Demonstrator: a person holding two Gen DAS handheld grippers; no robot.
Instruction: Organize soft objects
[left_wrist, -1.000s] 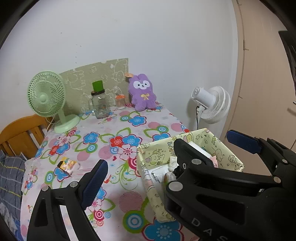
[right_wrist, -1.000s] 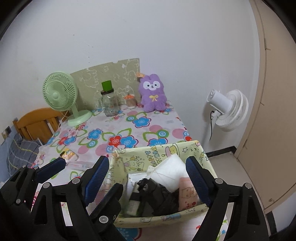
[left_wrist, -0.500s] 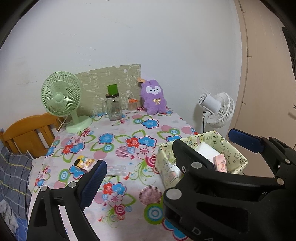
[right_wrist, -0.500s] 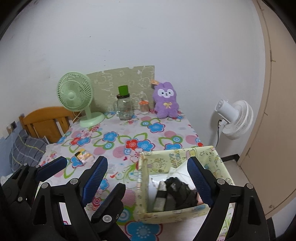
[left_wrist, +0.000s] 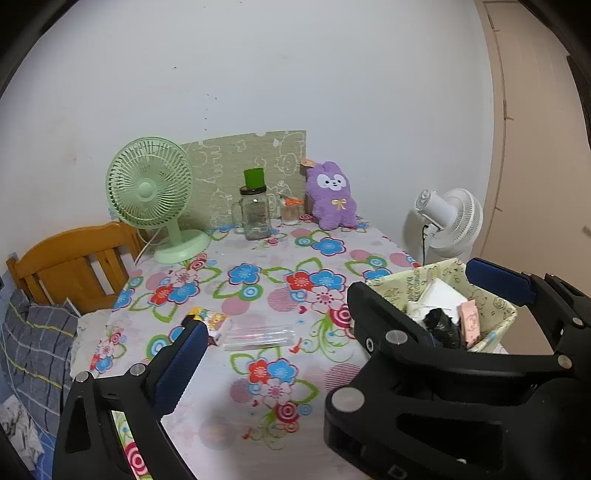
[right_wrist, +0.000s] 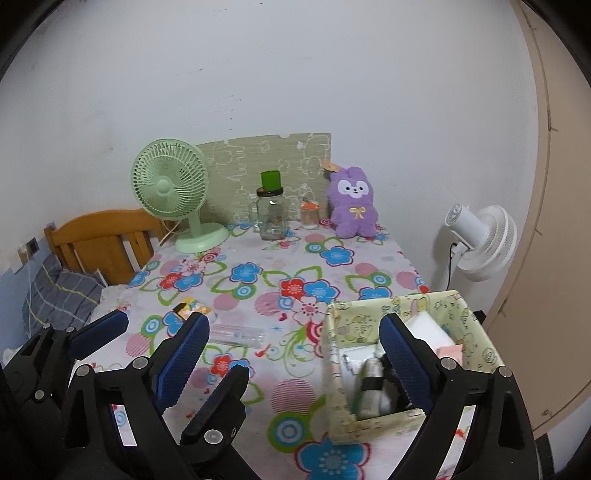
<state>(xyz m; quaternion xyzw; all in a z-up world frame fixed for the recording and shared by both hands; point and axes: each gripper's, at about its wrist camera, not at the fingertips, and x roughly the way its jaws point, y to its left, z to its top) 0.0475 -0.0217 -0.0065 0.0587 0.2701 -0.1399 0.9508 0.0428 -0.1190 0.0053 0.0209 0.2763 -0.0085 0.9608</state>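
From my remote seat I see the bench (right_wrist: 258, 280) under a white cloth printed with blue, red and pink flowers, green leaves and striped pink circles. The plush rabbit (right_wrist: 354, 206) is purple with a white face and a small yellow bow. The desk fan (right_wrist: 170, 188) is pale mint green; the floor fan (right_wrist: 480, 240) is white. The fabric box (right_wrist: 373, 424) is pale yellow with cartoon animal prints (inside I make out white, black and pink items). The jar (right_wrist: 271, 218) is clear glass with a green cup on top. Both claws are black with blue pads (right_wrist: 184, 354). The chair (right_wrist: 99, 243) is orange-brown wood.
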